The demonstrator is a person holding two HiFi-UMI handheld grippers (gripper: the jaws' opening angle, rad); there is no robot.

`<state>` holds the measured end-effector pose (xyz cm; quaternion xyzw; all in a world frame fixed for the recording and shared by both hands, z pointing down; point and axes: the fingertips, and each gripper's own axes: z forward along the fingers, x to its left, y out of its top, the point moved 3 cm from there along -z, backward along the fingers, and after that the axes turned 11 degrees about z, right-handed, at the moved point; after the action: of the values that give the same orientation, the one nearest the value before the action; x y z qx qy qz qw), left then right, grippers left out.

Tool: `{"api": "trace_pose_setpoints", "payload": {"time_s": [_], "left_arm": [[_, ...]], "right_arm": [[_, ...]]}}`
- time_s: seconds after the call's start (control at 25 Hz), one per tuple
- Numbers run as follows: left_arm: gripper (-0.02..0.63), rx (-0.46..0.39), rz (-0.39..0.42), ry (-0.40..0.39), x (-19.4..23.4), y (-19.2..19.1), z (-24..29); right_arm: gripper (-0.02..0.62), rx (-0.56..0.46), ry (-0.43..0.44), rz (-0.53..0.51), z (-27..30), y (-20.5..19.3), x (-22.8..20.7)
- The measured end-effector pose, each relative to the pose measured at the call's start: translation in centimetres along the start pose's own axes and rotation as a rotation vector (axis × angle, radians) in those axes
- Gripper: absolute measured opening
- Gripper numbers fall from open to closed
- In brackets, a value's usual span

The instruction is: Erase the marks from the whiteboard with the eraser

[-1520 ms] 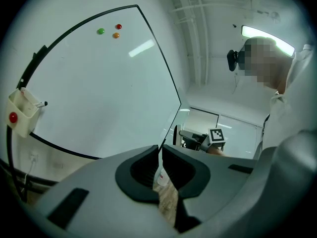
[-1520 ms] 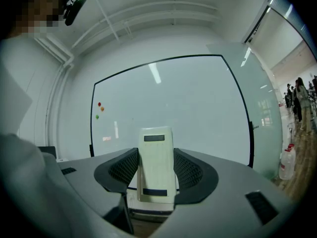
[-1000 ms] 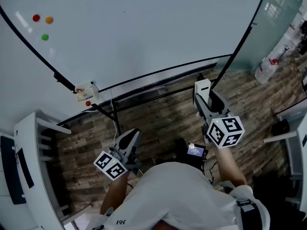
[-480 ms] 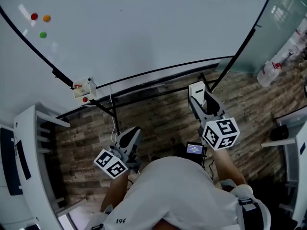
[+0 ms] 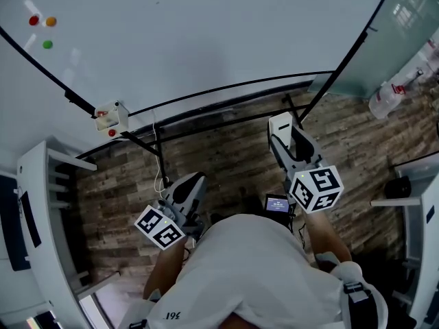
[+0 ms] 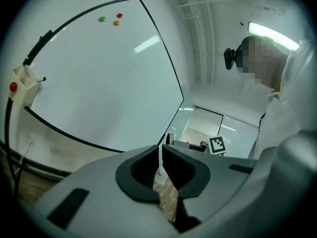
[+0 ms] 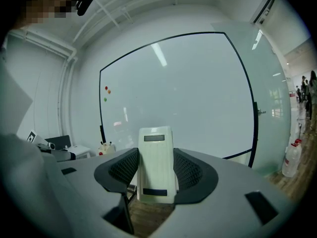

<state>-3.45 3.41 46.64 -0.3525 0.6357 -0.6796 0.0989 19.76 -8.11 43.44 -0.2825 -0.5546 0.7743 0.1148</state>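
Observation:
The whiteboard (image 5: 206, 40) fills the top of the head view, and I make out no drawn marks on it. Red, orange and green magnets (image 5: 41, 27) sit at its upper left. My right gripper (image 5: 288, 141) is shut on a white eraser (image 5: 282, 125), held above the floor below the board's lower edge. In the right gripper view the eraser (image 7: 156, 162) stands upright between the jaws of the right gripper (image 7: 156, 175), facing the whiteboard (image 7: 188, 93). My left gripper (image 5: 187, 187) hangs lower at the left, shut and empty. In its own view the left gripper (image 6: 161, 168) leaves only a thin slit.
A small white holder with red items (image 5: 110, 117) hangs at the board's lower left corner. Black stand legs (image 5: 158, 156) and a cable cross the wooden floor (image 5: 233, 163). A white shelf unit (image 5: 41, 225) stands at the left, a plastic bottle (image 5: 387, 98) at the right.
The head view has drifted, so the board and holder sit slightly further left and up. The right gripper with the eraser moved a little left. The left gripper has barely moved.

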Motion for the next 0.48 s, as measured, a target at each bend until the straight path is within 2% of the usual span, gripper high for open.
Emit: {"api": "trace_pose_setpoints", "payload": {"time_s": [0.48], "left_arm": [[0.015, 0.011, 0.000, 0.023, -0.30, -0.42, 0.80]], "right_arm": [[0.239, 0.003, 0.009, 0.000, 0.27, -0.06, -1.10]]}}
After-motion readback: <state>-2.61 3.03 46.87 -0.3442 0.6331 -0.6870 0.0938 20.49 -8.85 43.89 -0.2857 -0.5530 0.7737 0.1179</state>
